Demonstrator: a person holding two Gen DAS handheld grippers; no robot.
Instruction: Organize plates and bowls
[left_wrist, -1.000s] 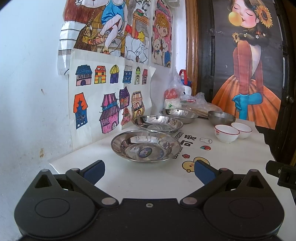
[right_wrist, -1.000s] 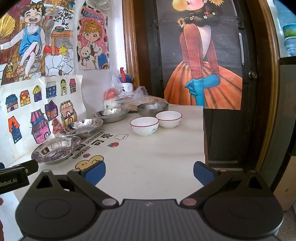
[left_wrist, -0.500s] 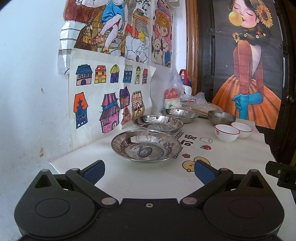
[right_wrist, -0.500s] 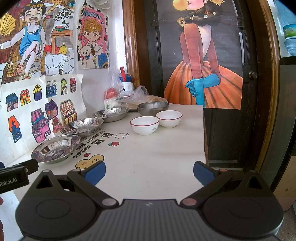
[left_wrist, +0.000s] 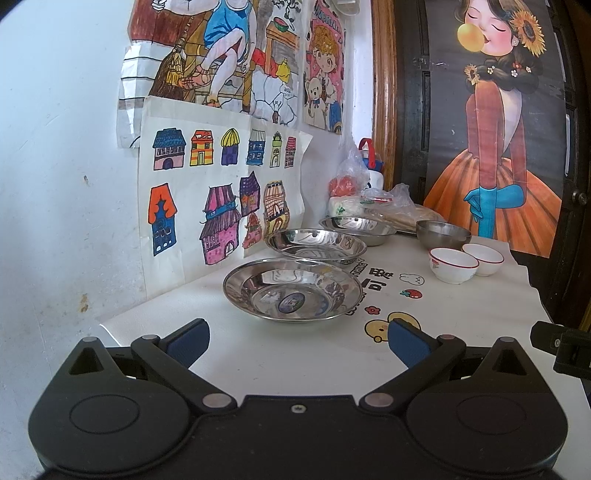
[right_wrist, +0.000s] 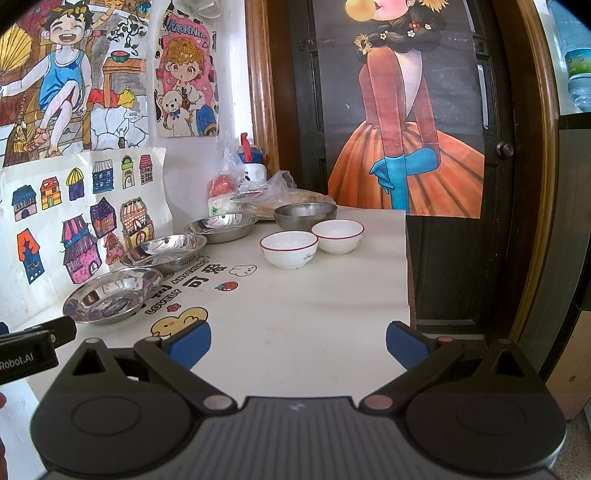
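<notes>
left wrist view: shiny steel plate (left_wrist: 291, 292) on the table (left_wrist: 280, 354), ahead of the spread, empty left fingers (left_wrist: 188, 335).

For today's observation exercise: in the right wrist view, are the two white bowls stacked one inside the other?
No: the nearer white bowl and farther white bowl sit side by side on the table.

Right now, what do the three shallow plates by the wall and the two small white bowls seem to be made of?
The three shallow plates look like polished stainless steel: their mirror-like surfaces reflect the wall drawings. The two small white bowls look like glazed ceramic or perhaps melamine: glossy, opaque white, with a thin red line at the rim.
</notes>
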